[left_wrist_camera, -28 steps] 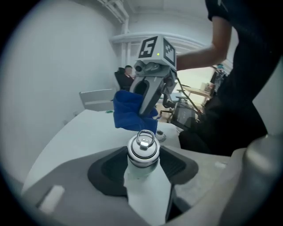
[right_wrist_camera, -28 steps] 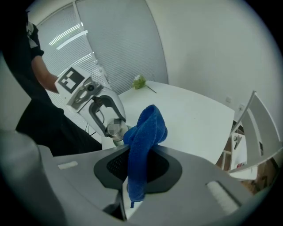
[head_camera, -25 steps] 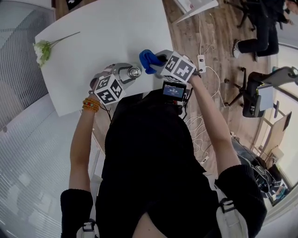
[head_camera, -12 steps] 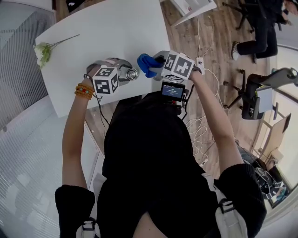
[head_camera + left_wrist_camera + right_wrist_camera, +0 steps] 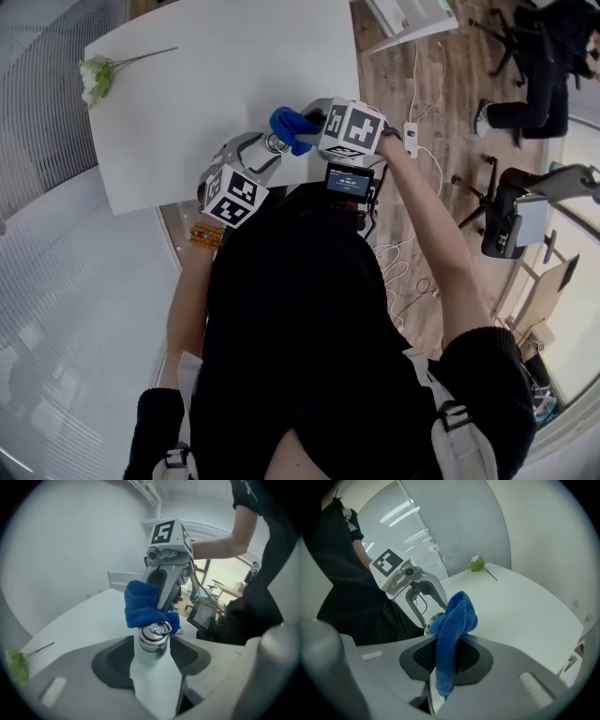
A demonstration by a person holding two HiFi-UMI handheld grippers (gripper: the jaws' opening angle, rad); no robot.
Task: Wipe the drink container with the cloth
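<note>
Head view: at the near edge of the white table point(image 5: 234, 75), the left gripper point(image 5: 262, 150) and right gripper point(image 5: 302, 127) meet, with the blue cloth point(image 5: 287, 125) bunched between them. A flower point(image 5: 98, 80) lies at the far left corner. Left gripper view: its jaws are clamped on the white body of the drink container point(image 5: 153, 667), and the cloth presses on the metal ring cap point(image 5: 155, 632). Right gripper view: its jaws are closed on the hanging cloth, and only the cap's rim shows behind it.
</note>
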